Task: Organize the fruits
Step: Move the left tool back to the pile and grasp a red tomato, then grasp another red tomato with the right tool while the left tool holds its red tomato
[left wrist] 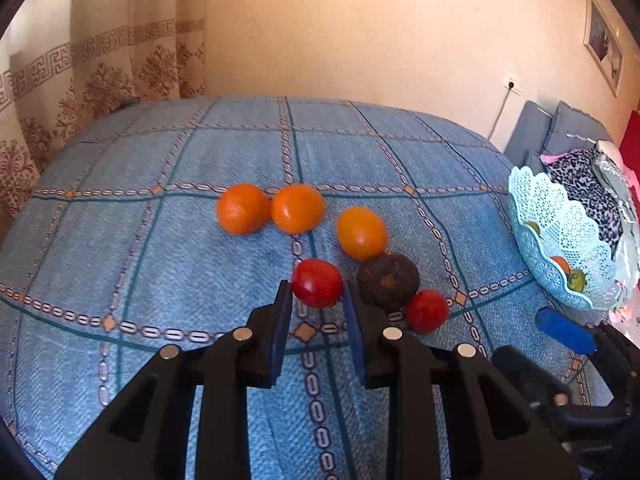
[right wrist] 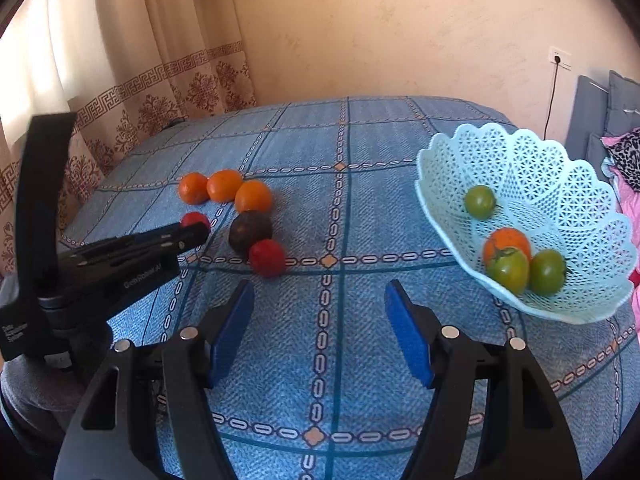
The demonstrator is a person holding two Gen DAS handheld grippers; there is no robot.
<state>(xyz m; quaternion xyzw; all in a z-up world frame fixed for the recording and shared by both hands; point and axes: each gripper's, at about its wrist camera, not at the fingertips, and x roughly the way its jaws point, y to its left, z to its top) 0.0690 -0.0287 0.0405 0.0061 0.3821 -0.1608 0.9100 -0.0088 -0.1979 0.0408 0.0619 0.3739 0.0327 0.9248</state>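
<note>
Blue pads on my left gripper [left wrist: 316,300] are closed on a red tomato [left wrist: 317,283], which sits low on the checked blue tablecloth [left wrist: 160,240]; I have it pinched at its sides, not yet lifted as far as I can judge. My right gripper [right wrist: 320,304] hangs over bare cloth with its jaws apart and nothing between them. Around the held tomato lie a dark brown fruit [left wrist: 387,281], a second red tomato [left wrist: 427,310] and three orange fruits [left wrist: 297,208]. The pale blue lattice basket [right wrist: 560,184] off to the right already holds four fruits, so I'd call this under halfway: six remain outside.
</note>
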